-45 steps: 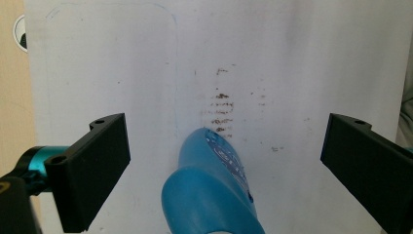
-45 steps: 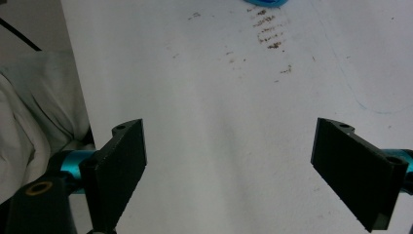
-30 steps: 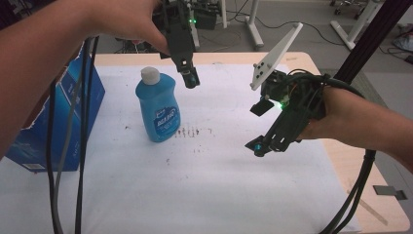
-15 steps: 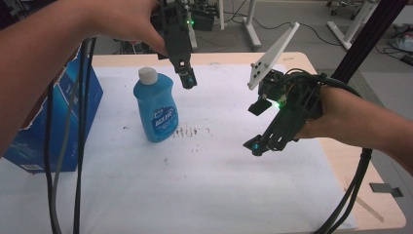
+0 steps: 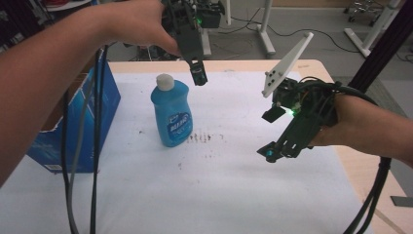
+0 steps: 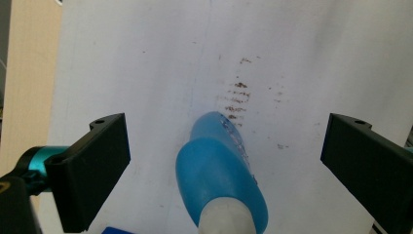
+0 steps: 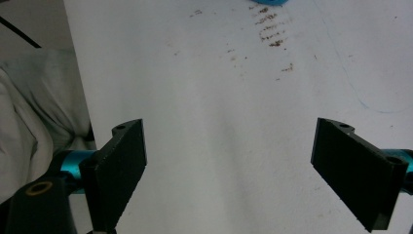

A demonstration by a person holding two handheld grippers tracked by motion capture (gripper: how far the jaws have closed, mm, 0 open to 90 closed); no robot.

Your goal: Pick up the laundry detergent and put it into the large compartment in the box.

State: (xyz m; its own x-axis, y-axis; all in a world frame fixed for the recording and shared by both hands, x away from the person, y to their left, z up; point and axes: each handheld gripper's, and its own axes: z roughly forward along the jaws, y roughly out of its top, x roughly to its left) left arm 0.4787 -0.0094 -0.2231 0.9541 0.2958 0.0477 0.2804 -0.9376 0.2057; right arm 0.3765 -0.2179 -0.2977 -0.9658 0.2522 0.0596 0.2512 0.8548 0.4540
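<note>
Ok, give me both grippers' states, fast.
Left gripper: open, above the blue plastic dish soap bottle, holding nothing.
Right gripper: open, empty.

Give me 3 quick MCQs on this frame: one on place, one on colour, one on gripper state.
1. Where does the blue plastic dish-soap bottle stand?
A. inside the box
B. upright on the white table cover, right of the blue cardboard box
C. between the right gripper's jaws

2. What colour is the bottle's cap?
A. white
B. red
C. black

3. How does the left gripper stand?
A. shut on the bottle
B. shut on nothing
C. open, above the bottle

Key: 1 B, the high view shows it standing free beside the box. 2 A, the cap is pale white in the high view. 3 C, the left gripper view shows the jaws wide apart with the bottle below.
</note>
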